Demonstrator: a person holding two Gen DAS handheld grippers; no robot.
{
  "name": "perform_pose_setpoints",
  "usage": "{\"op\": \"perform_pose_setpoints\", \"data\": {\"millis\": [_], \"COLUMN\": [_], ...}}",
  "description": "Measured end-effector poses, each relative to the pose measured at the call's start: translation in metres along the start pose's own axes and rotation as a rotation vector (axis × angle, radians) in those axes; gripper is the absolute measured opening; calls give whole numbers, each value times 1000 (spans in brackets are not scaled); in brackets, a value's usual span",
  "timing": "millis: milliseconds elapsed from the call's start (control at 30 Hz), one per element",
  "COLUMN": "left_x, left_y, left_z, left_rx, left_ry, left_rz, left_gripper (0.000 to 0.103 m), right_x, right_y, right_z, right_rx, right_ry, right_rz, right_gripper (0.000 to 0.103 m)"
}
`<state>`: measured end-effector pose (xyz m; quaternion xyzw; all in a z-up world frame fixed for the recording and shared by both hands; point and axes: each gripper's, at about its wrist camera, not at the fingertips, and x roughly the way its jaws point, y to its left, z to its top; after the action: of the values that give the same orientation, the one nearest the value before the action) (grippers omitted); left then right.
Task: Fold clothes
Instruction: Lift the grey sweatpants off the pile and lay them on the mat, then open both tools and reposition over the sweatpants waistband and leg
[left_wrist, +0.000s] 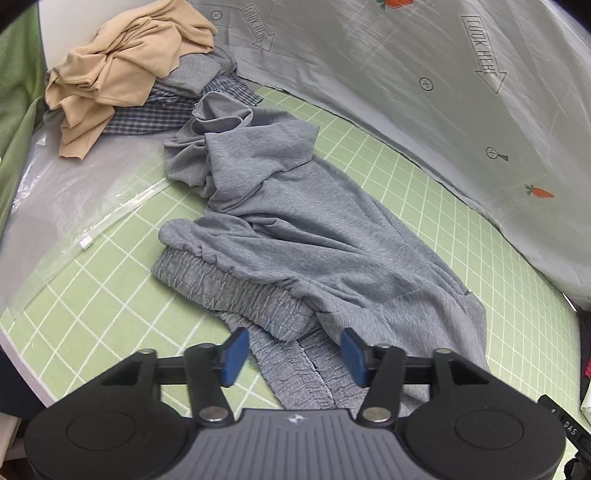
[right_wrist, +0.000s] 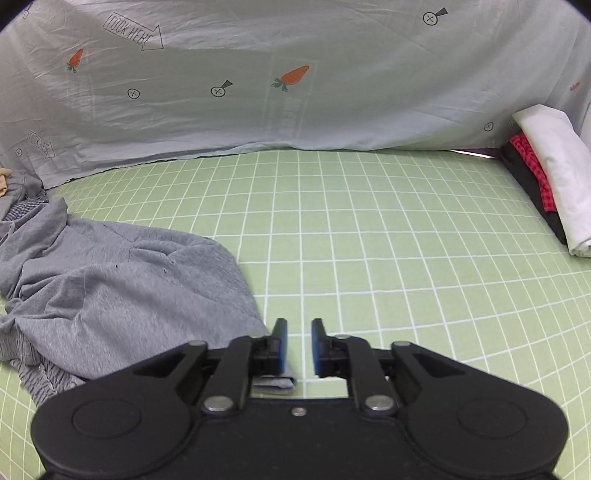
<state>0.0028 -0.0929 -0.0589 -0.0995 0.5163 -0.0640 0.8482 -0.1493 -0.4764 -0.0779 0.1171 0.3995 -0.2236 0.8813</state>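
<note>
Grey sweatpants (left_wrist: 295, 236) lie crumpled on the green checked mat (left_wrist: 424, 206), the elastic waistband (left_wrist: 229, 291) toward me. My left gripper (left_wrist: 293, 354) is open, its blue pads hovering just above the waistband end with nothing between them. In the right wrist view the same sweatpants (right_wrist: 110, 291) lie at the left. My right gripper (right_wrist: 298, 345) is open with a narrow gap, empty, over the bare mat (right_wrist: 369, 240) just right of the garment's edge.
A pile of unfolded clothes, beige (left_wrist: 122, 70) over plaid (left_wrist: 155, 110), sits at the back left on clear plastic sheeting (left_wrist: 74, 195). Folded white, red and black clothes (right_wrist: 546, 177) stack at the right. A pale printed sheet (right_wrist: 295, 74) hangs behind.
</note>
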Motion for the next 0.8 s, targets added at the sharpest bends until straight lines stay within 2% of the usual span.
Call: {"op": "perform_pose_setpoints", "data": {"millis": [33, 67, 100, 167, 233, 300, 467, 600, 700, 800], "left_x": [2, 7, 11, 22, 32, 43, 78, 105, 122, 133], "left_y": [-1, -1, 0, 3, 6, 8, 1, -8, -13, -11], "left_z": [1, 4, 6, 11, 15, 21, 41, 56, 57, 54], "left_rx": [-9, -16, -23, -37, -54, -71, -99, -75, -30, -48], "left_ry": [4, 14, 29, 61, 88, 100, 151, 201, 235, 264], "left_rz": [23, 52, 78, 120, 139, 146, 145, 140, 164, 182], "left_gripper": [81, 86, 87, 88, 88, 89, 91, 91, 91, 91], "right_x": [3, 6, 9, 15, 20, 32, 74, 110, 136, 162], "right_y": [0, 0, 0, 0, 0, 6, 24, 43, 58, 82], "right_z": [3, 6, 10, 16, 23, 29, 49, 66, 75, 80], "right_rx": [-8, -16, -24, -40, -56, -81, -101, -126, -151, -225], "right_ry": [-8, -15, -23, -38, -53, -51, -10, 54, 90, 122], "right_rz": [-2, -4, -7, -11, -15, -15, 40, 86, 126, 173], "right_gripper": [41, 54, 70, 89, 92, 100, 101, 101, 100, 91]}}
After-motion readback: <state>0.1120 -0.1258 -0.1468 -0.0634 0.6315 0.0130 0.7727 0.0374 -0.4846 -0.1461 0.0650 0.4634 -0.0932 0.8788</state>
